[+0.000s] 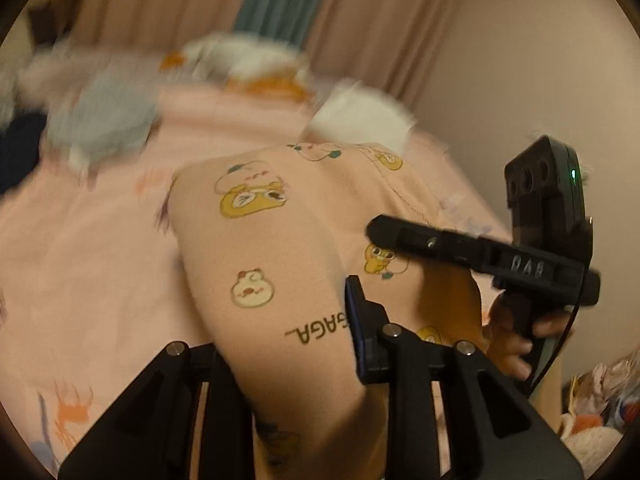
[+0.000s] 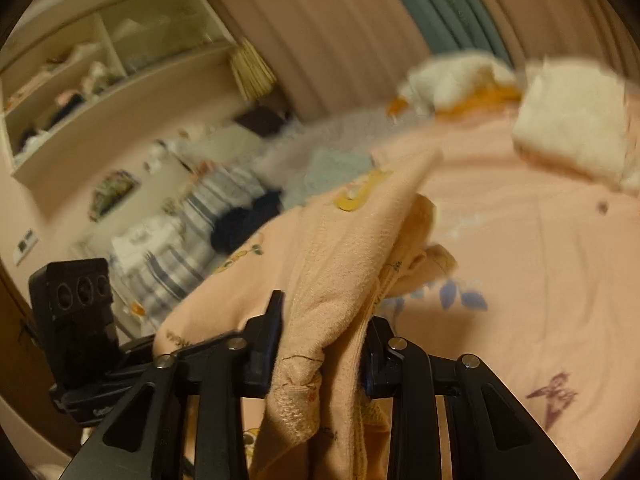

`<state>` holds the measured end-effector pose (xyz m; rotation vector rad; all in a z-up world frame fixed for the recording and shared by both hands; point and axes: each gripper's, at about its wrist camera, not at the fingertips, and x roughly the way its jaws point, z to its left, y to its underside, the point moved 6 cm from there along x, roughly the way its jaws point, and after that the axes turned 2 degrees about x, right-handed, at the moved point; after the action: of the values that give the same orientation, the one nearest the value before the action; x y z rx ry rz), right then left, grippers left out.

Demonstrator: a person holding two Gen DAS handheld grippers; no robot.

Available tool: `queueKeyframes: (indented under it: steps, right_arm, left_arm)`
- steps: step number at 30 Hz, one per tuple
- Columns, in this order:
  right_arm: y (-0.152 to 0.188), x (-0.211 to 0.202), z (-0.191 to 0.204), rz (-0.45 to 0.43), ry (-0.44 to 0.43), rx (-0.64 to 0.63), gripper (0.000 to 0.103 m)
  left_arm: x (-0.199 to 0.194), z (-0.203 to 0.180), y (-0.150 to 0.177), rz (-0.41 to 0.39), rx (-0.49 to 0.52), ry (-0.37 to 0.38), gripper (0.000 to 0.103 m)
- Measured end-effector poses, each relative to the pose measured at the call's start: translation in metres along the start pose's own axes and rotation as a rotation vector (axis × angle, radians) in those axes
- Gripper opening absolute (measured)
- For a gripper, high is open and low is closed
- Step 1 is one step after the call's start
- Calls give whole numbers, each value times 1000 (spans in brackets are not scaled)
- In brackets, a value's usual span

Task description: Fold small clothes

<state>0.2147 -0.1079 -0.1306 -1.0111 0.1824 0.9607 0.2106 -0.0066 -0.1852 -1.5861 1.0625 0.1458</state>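
Note:
A small peach garment with cartoon duck prints [image 1: 304,248] is held up above the pink bed sheet [image 1: 80,264]. My left gripper [image 1: 288,344] is shut on the garment's near edge; only its right finger [image 1: 362,328] shows, the left one is hidden by cloth. My right gripper [image 2: 320,344] is shut on a bunched edge of the same garment [image 2: 320,280], which drapes between its fingers. The right gripper also shows in the left wrist view [image 1: 376,230], at the garment's right side. The left gripper's body shows at the lower left of the right wrist view [image 2: 80,320].
A grey-blue cloth [image 1: 104,124], a dark navy cloth [image 1: 20,148] and white fluffy items [image 1: 360,112] lie on the bed. Striped fabric [image 2: 200,232] lies at the bed's left. Curtains [image 1: 280,8] and shelves [image 2: 100,72] stand behind. Both views are motion-blurred.

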Motion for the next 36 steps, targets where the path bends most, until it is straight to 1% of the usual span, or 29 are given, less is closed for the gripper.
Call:
queueKeyframes:
  steps: [1, 2, 3, 4, 5, 6, 8, 9, 11, 12, 13, 14, 15, 17, 18, 19, 20, 21, 23, 24, 25, 26, 27, 28, 29, 30, 31, 34, 36]
  right_arm:
    - [8, 18, -12, 62, 13, 41, 37]
    - [20, 39, -29, 136, 35, 93, 37]
    - [30, 52, -45, 177, 84, 122, 37]
    - [38, 60, -60, 193, 158, 138, 37]
    - [45, 63, -73, 198, 233, 147, 37]
    - [48, 62, -81, 192, 263, 159, 37]
    - [50, 54, -86, 165, 247, 206, 37]
    - [48, 50, -84, 155, 240, 207, 37]
    - [41, 37, -71, 129, 275, 152, 37]
    - [38, 29, -57, 109, 292, 103, 37]
    - [35, 23, -47, 93, 287, 68, 37]
    - [33, 16, -33, 70, 262, 24, 37]
    - [33, 9, -19, 52, 231, -13, 37]
    - [36, 6, 13, 51, 160, -72, 37]
    - [40, 7, 21, 63, 133, -85, 37]
    - [45, 11, 28, 79, 109, -93, 37]
    - [53, 20, 33, 106, 91, -103, 37]
    - [61, 27, 32, 133, 99, -109, 37]
    - [83, 47, 20, 215, 176, -116, 37]
    - [94, 56, 8, 254, 235, -109, 37]
    - [104, 63, -9, 287, 301, -87, 30]
    - [108, 64, -19, 292, 320, -67, 25]
    - [109, 61, -28, 268, 319, -41, 9]
    - [108, 56, -33, 248, 297, -22, 5]
    - [109, 50, -37, 240, 272, 3, 5]
    - [109, 46, -40, 240, 272, 12, 5]
    - [111, 42, -43, 239, 296, 12, 5]
    - [113, 36, -47, 254, 372, 1, 6]
    - [106, 29, -44, 249, 368, 8, 6]
  left_arm:
    - [12, 17, 12, 27, -51, -25, 29]
    - [25, 35, 27, 65, -102, -55, 29]
    - [43, 56, 49, 140, -154, -103, 29]
    - [54, 67, 62, 218, -173, -141, 30]
    - [59, 71, 69, 272, -179, -158, 32]
    - [56, 70, 71, 287, -178, -145, 32]
    - [37, 63, 62, 209, -164, -118, 32]
    - [26, 62, 56, 170, -178, -123, 36]
    - [12, 65, 52, 148, -210, -165, 36]
    - [3, 66, 51, 108, -239, -178, 36]
    - [-2, 66, 50, 69, -245, -184, 35]
    - [-5, 65, 49, 43, -222, -205, 35]
    - [-7, 63, 51, 41, -187, -261, 34]
    - [-11, 69, 51, 51, -180, -339, 33]
    - [-14, 69, 52, 43, -185, -338, 33]
    - [-17, 68, 54, 29, -189, -309, 33]
    - [-17, 70, 52, 17, -190, -256, 34]
    - [-17, 67, 53, 11, -194, -188, 35]
    - [-16, 68, 55, 19, -219, -142, 35]
    - [-13, 67, 58, 28, -227, -130, 35]
    - [-9, 66, 61, 39, -218, -127, 35]
    - [-3, 66, 65, 60, -203, -139, 35]
    - [6, 69, 70, 96, -195, -175, 35]
    - [12, 75, 76, 130, -199, -219, 37]
    - [17, 82, 82, 168, -211, -267, 41]
    - [27, 91, 90, 210, -242, -284, 43]
    - [30, 96, 93, 219, -276, -265, 43]
    - [24, 101, 92, 201, -327, -217, 43]
    - [14, 100, 88, 195, -342, -233, 42]
